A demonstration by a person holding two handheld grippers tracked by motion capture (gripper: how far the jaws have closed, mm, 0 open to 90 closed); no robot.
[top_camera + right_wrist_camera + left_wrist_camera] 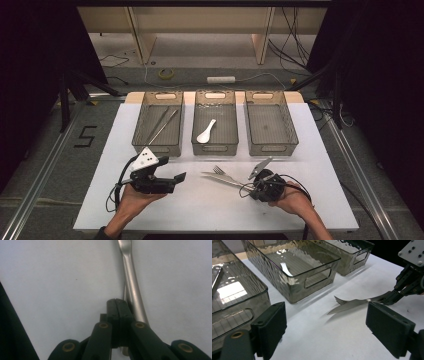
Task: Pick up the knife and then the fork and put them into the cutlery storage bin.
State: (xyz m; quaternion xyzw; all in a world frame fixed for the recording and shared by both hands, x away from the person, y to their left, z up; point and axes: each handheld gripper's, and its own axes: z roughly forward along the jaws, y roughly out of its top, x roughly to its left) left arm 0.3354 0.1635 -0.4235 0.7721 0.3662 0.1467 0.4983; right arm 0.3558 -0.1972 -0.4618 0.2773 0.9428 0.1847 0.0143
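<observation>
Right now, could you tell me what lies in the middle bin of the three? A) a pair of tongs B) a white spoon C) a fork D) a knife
B: a white spoon lies in the middle bin; the fork and knife are out on the table.

A white surface (165, 200) carries three clear bins in a row at its far side, the left bin (158, 146), the middle bin (215, 148) and the right bin (272, 146), with a fork (218, 171) and a knife (220, 178) lying together nearer the front.
</observation>
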